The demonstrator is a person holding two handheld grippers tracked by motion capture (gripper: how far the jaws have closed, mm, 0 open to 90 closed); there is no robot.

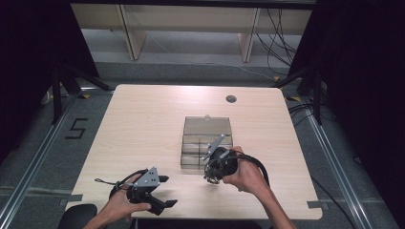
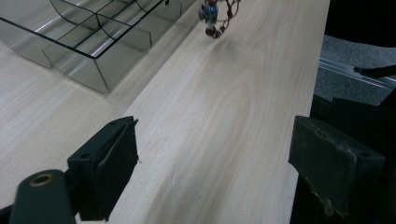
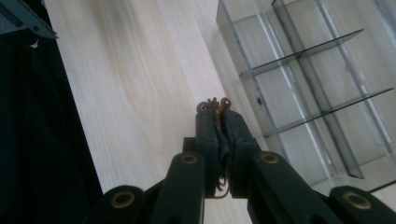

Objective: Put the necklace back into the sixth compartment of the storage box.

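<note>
A string of small red and blue beads on brown cord [image 3: 214,103] is pinched between the jaws of my right gripper [image 3: 215,111], and a loop of cord hangs out lower down. In the high view the right gripper [image 1: 210,177] points down, just in front of the clear compartment box [image 1: 191,161], a little above the table. The beads [image 2: 214,18] dangle over the wood beside the box [image 2: 93,70]. My left gripper [image 1: 168,191] lies near the table's front edge. Its jaws [image 2: 215,154] stand wide apart with nothing between them.
The box [image 3: 303,84] has several empty compartments, and its lid lies open behind it. A round cable hole [image 1: 231,98] sits near the far edge of the table. Bare wood lies between the two grippers and left of the box.
</note>
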